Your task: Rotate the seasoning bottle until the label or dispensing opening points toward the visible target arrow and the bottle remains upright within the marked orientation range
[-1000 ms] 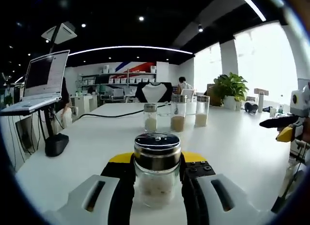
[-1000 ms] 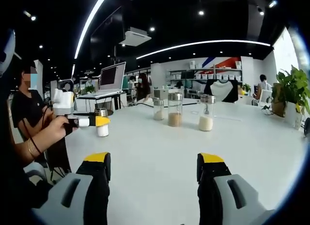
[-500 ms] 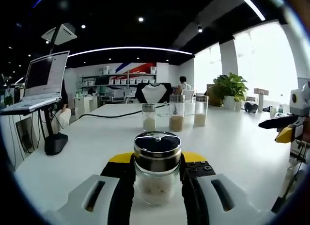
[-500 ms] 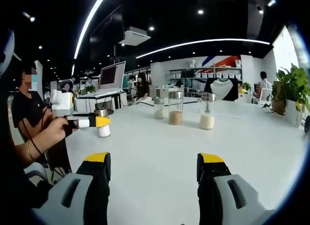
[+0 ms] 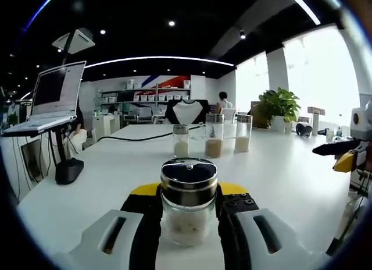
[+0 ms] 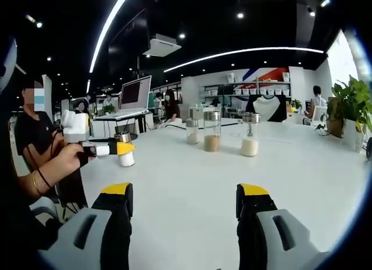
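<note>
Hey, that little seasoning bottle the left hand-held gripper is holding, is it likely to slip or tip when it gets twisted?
The seasoning bottle looks like smooth clear glass, so it may slip between the left hand-held gripper jaws. It appears squat and only partly filled, so probably light and fairly stable upright. Its glass body is likely fragile if dropped.

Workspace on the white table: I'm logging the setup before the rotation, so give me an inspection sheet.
Surface: white table, no arrow mark seen.
Job's things: seasoning bottle upright, dark shaker lid, pale contents.
Clutter: three tall jars in a row farther back.
Grippers: left gripper shut on the seasoning bottle; right gripper open, holding nothing.
Cables: black cable lies across the table behind the jars.
Surroundings: laptop on a stand, potted plant, shelves, people at the back.
</note>
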The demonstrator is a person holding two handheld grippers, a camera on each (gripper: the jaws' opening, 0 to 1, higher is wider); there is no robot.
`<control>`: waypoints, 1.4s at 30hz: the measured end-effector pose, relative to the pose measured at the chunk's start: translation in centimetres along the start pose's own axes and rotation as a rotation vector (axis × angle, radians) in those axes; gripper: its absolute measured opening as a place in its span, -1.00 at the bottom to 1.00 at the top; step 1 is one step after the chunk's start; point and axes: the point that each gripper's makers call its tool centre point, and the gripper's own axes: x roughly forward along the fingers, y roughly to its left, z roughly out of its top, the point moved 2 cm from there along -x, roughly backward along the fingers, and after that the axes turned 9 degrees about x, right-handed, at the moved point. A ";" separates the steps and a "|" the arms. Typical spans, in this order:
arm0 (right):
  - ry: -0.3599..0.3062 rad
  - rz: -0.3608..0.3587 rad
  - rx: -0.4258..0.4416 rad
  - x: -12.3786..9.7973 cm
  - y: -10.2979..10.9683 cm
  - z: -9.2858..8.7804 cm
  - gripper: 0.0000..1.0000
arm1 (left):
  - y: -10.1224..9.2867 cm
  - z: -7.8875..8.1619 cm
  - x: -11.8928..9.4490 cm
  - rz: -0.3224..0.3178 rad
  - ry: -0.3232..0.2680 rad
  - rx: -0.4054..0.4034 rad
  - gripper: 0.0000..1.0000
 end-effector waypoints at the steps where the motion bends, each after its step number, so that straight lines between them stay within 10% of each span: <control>1: 0.004 0.000 -0.002 0.0 0.1 -0.1 0.45 | 0.0 0.0 0.0 0.001 0.000 -0.001 -0.25; 42: -0.019 -0.037 0.047 -1.3 -1.5 -0.4 0.45 | -0.1 -2.4 0.3 0.324 0.115 -0.032 -0.01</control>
